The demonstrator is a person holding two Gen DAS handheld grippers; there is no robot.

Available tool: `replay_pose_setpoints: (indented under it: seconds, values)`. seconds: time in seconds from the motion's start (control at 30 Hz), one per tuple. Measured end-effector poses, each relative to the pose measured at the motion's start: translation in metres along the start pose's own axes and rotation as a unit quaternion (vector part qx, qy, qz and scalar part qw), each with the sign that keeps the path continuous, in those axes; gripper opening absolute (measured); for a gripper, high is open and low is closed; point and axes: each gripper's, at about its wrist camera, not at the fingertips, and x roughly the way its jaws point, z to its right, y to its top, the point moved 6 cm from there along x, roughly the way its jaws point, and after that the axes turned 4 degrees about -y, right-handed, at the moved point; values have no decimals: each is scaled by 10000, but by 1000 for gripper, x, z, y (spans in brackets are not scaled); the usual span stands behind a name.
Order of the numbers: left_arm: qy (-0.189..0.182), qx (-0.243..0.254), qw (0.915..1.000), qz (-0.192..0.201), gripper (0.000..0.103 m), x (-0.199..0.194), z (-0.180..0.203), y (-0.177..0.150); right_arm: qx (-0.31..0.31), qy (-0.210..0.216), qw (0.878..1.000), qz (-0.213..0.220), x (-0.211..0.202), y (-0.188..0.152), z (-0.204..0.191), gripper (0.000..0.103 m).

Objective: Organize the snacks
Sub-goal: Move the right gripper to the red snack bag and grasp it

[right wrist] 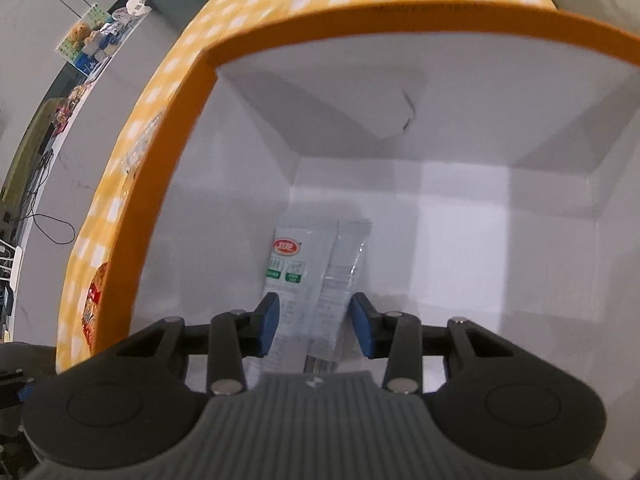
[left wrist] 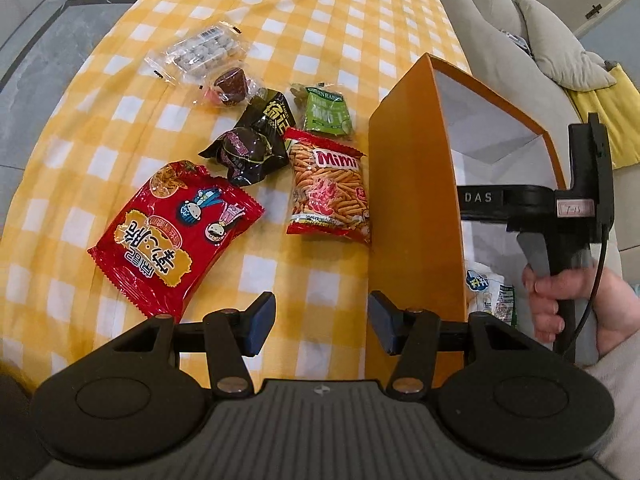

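So the orange box (left wrist: 416, 208) sits on the right side of the table, open on top with white walls inside. The right gripper (right wrist: 314, 320) is reaching down into it, and a white snack packet (right wrist: 316, 276) lies on the box floor right between its blue pads. The jaws are spread a bit wider than the packet, and I can't tell if either pad actually touches it. From the left wrist view you only see a corner of that packet past the box wall, next to the person's right hand (left wrist: 568, 304) on the handle.

The left gripper (left wrist: 322, 320) hovers outside the box with its jaws wide and nothing between them. Still out on the yellow checked tablecloth (left wrist: 320, 40): a red noodle snack bag (left wrist: 172, 232), a Mimi stick snack bag (left wrist: 328, 188) just beside the box wall, a green raisin pack (left wrist: 326, 112), a black wrapped snack (left wrist: 252, 144), a small brown cup snack (left wrist: 230, 86) and a clear tray pack (left wrist: 200, 54).

Past the table there's a light sofa with a grey cushion (left wrist: 560, 48). The right wrist view shows grey floor, cables and a shelf of stuff at the left edge, too blurry to name.
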Motion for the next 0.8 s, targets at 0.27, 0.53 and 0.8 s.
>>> replay_pose_setpoints:
  seconds: [0.27,0.53,0.8]
  values:
    - [62,29,9997,231,66,-14,-1,3,320,-75,9991,279,-19,-5,-2,48]
    - [229,-137,9977,622,72,-44,-17,10,504,-265,9955,763,-75,-14,-11,99]
    - [673,91,9935,914,86,-73,-32,10,308,-404,9965,670,-99,-18,-60,100]
